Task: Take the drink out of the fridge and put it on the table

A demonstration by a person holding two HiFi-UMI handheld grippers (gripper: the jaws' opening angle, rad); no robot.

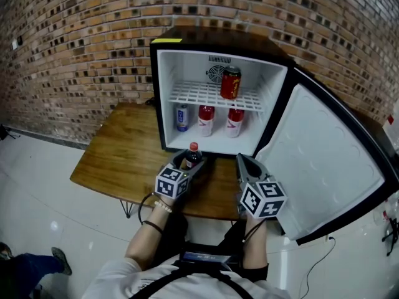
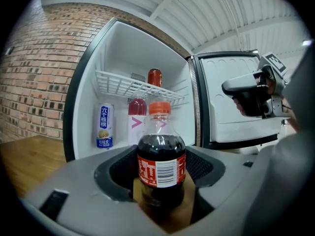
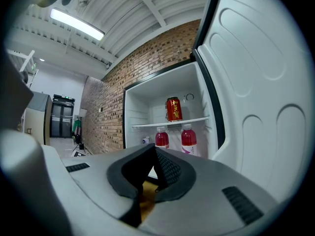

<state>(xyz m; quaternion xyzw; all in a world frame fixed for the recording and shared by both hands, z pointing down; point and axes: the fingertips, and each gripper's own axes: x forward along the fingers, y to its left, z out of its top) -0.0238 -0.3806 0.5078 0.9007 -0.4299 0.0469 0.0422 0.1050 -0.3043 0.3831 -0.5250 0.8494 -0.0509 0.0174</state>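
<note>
A small cola bottle point(image 1: 192, 159) with a red cap and red label stands upright between the jaws of my left gripper point(image 1: 190, 167), over the wooden table point(image 1: 118, 157) just in front of the open fridge point(image 1: 163, 92). In the left gripper view the bottle point(image 2: 161, 163) fills the gap and both pads press its sides; my left gripper point(image 2: 161, 186) is shut on it. My right gripper point(image 1: 242, 162) hovers beside it to the right, in front of the fridge's lower sill. Its pads point(image 3: 165, 168) meet with nothing between them.
Inside the fridge a red can point(image 1: 230, 83) stands on the wire shelf. Below it are a blue-and-white can point(image 1: 181, 118) and two red bottles point(image 1: 206, 120) point(image 1: 235, 122). The fridge door point(image 1: 327, 167) swings wide open at the right. A brick wall lies behind.
</note>
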